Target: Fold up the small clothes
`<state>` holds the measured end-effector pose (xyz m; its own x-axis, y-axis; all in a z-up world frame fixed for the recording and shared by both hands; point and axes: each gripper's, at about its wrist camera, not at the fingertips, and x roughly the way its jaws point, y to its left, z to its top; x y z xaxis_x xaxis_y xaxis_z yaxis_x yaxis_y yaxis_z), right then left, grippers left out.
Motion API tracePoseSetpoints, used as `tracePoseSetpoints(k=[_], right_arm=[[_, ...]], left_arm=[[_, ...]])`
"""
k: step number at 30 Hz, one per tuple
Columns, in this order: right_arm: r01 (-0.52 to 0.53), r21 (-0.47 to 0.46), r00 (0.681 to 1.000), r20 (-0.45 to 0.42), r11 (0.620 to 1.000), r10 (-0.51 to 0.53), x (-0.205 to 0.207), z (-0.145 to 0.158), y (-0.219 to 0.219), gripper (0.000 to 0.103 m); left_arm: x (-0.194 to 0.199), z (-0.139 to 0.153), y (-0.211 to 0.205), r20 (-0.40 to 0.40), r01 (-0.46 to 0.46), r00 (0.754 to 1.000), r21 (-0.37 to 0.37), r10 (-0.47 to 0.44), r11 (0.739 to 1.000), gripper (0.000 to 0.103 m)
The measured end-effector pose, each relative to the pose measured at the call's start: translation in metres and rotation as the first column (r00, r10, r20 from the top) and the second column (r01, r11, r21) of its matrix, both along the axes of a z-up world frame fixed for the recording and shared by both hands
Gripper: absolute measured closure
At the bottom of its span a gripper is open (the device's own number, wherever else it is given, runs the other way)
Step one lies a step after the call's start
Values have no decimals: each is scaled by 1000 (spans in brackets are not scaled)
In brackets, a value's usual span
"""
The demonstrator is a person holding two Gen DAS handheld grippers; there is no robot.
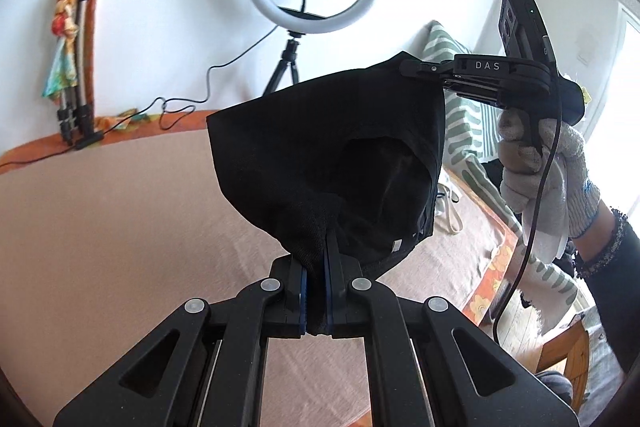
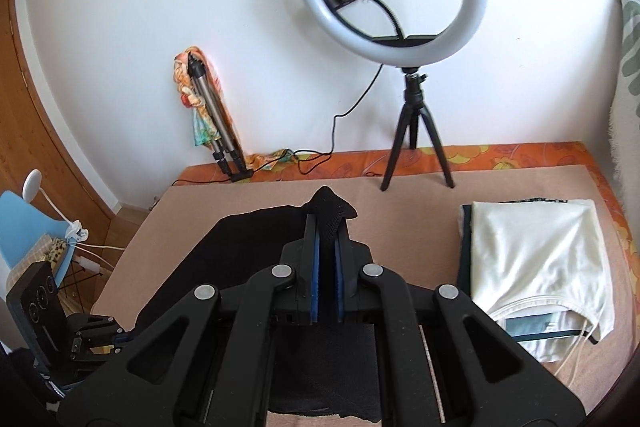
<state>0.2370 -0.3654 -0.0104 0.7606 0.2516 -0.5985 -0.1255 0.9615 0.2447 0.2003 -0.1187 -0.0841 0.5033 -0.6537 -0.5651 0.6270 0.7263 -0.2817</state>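
A black garment [image 1: 320,155] is held up, clamped by the left gripper [image 1: 316,291] and right gripper [image 2: 326,259], apparently to be spread flat on the mat [image 2: 420,211] next.

Bed [image 2: 400,211] under a tan sheet, orange flowered cover [image 2: 500,151] showing along far and right edges. Resting on it: ring light tripod [image 2: 418,139] at the back, folded tripod [image 2: 218,131] leaning on the wall at the far left corner, black cable [image 2: 320,157] trailing between them, white garment [image 2: 536,267] stacked over darker folded clothes [image 2: 466,247] at right.
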Motion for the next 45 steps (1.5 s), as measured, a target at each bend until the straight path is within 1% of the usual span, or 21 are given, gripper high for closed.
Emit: tracePoseSetpoints(k=[7, 13, 17, 21, 23, 25, 29, 31, 32, 34, 35, 36, 37, 38, 39, 40, 41, 43, 45], right_arm=[[101, -31, 994, 33, 994, -100, -24, 22, -86, 96], [173, -77, 985, 38, 982, -170, -23, 25, -154, 96], [217, -106, 976, 24, 970, -216, -10, 17, -200, 96], [240, -117, 970, 6, 964, -241, 15, 3, -239, 96], [241, -142, 970, -7, 960, -244, 32, -9, -250, 96], [232, -158, 971, -28, 960, -239, 49, -25, -261, 96], [239, -141, 965, -72, 961, -251, 79, -59, -284, 96], [240, -137, 963, -89, 961, -253, 91, -75, -290, 96], [237, -137, 963, -97, 962, -252, 95, -80, -290, 96], [261, -146, 954, -110, 954, -278, 102, -90, -294, 95], [261, -134, 952, -129, 956, -278, 106, -95, -296, 95], [270, -138, 947, -141, 953, -289, 109, -99, -298, 93], [283, -156, 940, -148, 946, -306, 110, -101, -299, 87], [289, -174, 937, -150, 941, -316, 109, -103, -299, 82], [293, -183, 935, -148, 938, -321, 107, -104, -299, 71], [300, -182, 934, -141, 936, -327, 104, -105, -300, 67], [307, -173, 933, -136, 936, -332, 99, -104, -301, 66], [313, -148, 934, -133, 938, -332, 88, -102, -304, 66], [331, -127, 930, -125, 935, -346, 74, -100, -310, 66]], left_arm=[[7, 9, -81, 18, 89, 996, -35, -89, 995, 98], [19, 5, -151, 66, 160, 985, -11, -159, 987, 98], [30, -2, -191, 107, 195, 975, 13, -196, 981, 98], [43, -15, -222, 138, 206, 968, 50, -211, 977, 98], [51, -24, -234, 131, 203, 969, 60, -209, 977, 98], [60, -35, -244, 112, 197, 973, 71, -204, 978, 98], [66, -53, -254, 70, 204, 975, 90, -210, 975, 98], [66, -56, -256, 70, 203, 975, 104, -211, 974, 98], [65, -57, -257, 66, 217, 972, 110, -225, 970, 98], [62, -57, -258, 66, 228, 969, 132, -238, 965, 96], [62, -57, -258, 62, 233, 968, 131, -243, 964, 95], [61, -55, -256, 50, 234, 969, 134, -242, 963, 88], [62, -53, -254, 38, 225, 972, 134, -232, 965, 78], [62, -50, -249, 20, 222, 974, 115, -225, 968, 76], [63, -47, -244, 10, 227, 973, 91, -229, 970, 76], [66, -43, -241, 12, 225, 974, 82, -227, 971, 76], [68, -39, -236, 16, 224, 974, 70, -225, 972, 75], [75, -31, -228, 17, 220, 975, 51, -221, 974, 65], [89, -25, -224, 14, 185, 983, 44, -186, 982, 64]])
